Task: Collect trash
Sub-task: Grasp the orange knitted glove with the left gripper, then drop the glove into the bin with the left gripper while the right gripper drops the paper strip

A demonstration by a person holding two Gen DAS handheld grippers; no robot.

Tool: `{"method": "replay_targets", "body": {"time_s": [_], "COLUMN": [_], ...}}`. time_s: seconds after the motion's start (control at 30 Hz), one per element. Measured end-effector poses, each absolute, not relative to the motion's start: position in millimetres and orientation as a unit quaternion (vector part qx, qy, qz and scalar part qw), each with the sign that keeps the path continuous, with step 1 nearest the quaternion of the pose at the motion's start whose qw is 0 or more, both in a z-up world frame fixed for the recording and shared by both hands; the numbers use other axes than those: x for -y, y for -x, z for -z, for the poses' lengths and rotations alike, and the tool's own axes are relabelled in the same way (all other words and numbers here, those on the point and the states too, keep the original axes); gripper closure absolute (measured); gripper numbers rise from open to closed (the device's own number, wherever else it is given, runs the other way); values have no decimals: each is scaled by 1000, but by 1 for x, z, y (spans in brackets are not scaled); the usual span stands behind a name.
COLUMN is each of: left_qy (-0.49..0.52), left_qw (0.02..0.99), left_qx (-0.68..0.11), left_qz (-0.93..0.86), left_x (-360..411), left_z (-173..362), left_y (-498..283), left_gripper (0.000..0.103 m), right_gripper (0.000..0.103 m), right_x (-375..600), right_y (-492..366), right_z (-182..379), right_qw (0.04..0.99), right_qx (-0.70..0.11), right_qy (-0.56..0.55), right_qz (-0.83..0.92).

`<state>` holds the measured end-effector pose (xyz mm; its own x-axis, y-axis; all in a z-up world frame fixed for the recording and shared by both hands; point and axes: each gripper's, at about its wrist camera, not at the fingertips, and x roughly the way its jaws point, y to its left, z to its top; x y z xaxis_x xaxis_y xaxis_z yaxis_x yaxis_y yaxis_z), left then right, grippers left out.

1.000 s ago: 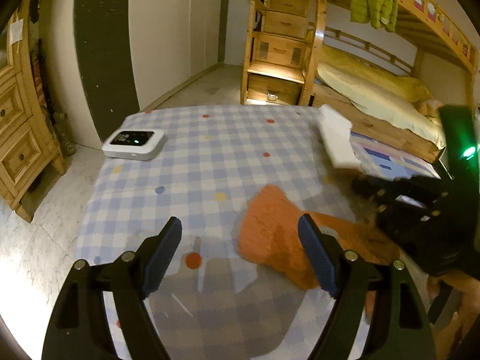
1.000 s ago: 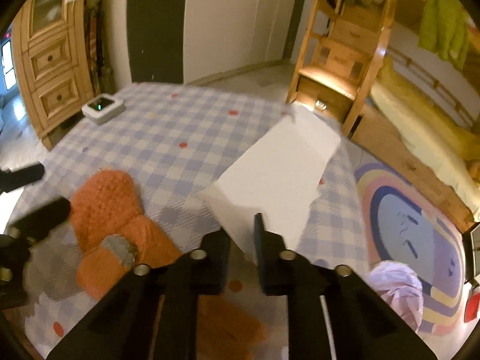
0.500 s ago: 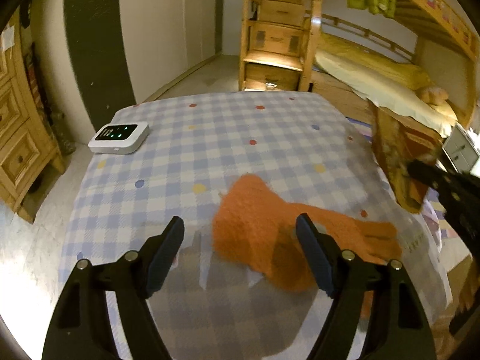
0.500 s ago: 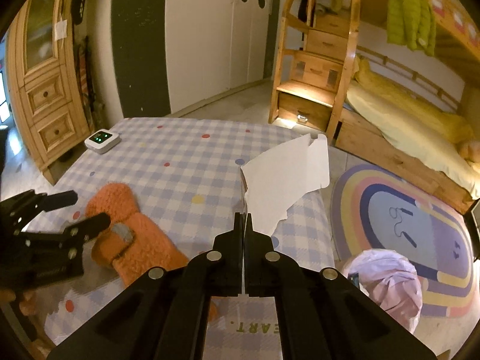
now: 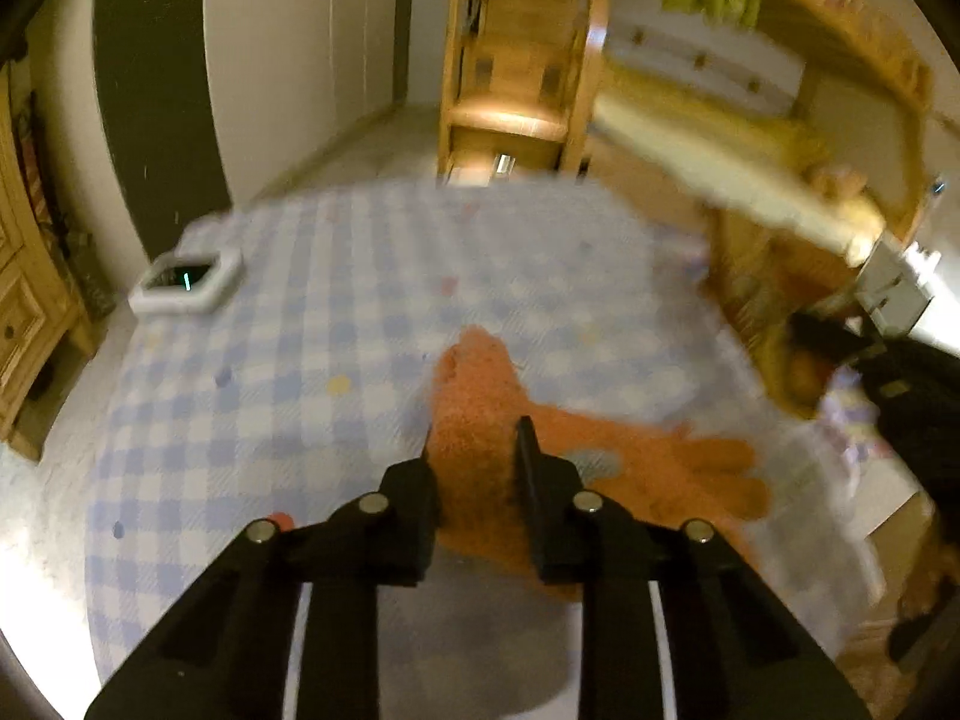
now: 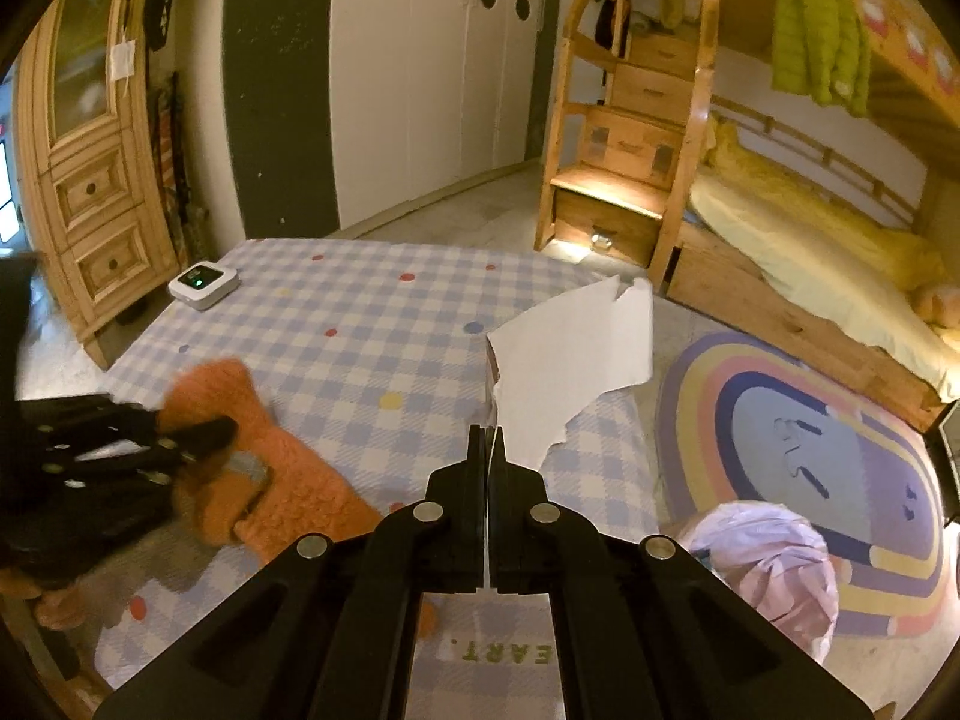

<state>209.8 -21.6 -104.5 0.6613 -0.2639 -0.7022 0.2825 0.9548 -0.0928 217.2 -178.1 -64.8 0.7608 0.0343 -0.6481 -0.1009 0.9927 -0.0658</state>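
Pinching a torn white paper sheet point(image 6: 573, 372) ahead of its tips, the right gripper point(image 6: 487, 438) holds it above the checkered tablecloth point(image 6: 360, 324); the left gripper point(image 5: 474, 450) clamps an orange fuzzy slipper point(image 5: 480, 396) (view blurred).

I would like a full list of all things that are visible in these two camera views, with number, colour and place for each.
paper sheet: 1, white, torn edge, held up above the table's right side
fuzzy glove: 1, orange, lying on the table, near side
table: 1, blue and white checked cloth with coloured dots
small device: 1, white with green light, far left corner of the table
plastic bag: 1, pale pink, on the floor right of the table
rug: 1, rainbow pattern, on the floor
bunk bed: 1, wooden, yellow bedding, right
jacket: 1, green, hanging on the bunk
wardrobe: 1, white, back wall
left gripper: 1, black, closed on the fuzzy glove
right gripper: 1, black, pinching the paper sheet
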Motion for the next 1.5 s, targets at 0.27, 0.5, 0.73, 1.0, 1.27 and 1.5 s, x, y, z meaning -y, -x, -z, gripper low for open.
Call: {"method": "replay_targets", "body": {"time_s": [0.27,0.5,0.73,1.0,1.27,1.5], "left_qy": [29,2,-41,-68,-71,-58], "left_qw": [952,934,915,894,874,852], "left_qx": [-202,-195,-185,-201,-237,-283], "left_qz": [227,301,356,395,417,436], "left_x": [47,117,181,247,306,323], "left_z": [29,31,45,66,85,102], "left_y": [-154,-148,-133,-137,-167,-192], "left_gripper": [82,82,82,82,80,44], "right_gripper": [103,103,103,103,103,77], "right_x": [219,272,318,361,401,432], "right_y": [-181,-142,-111,-91,-99,-117], "right_z": [44,41,53,83,106,129], "right_qw": [951,951,946,937,929,919], "right_qx": [-309,-305,-313,-332,-343,-350], "right_qy": [16,-9,-43,-75,-116,-148], "right_qz": [-2,42,69,80,74,108]}}
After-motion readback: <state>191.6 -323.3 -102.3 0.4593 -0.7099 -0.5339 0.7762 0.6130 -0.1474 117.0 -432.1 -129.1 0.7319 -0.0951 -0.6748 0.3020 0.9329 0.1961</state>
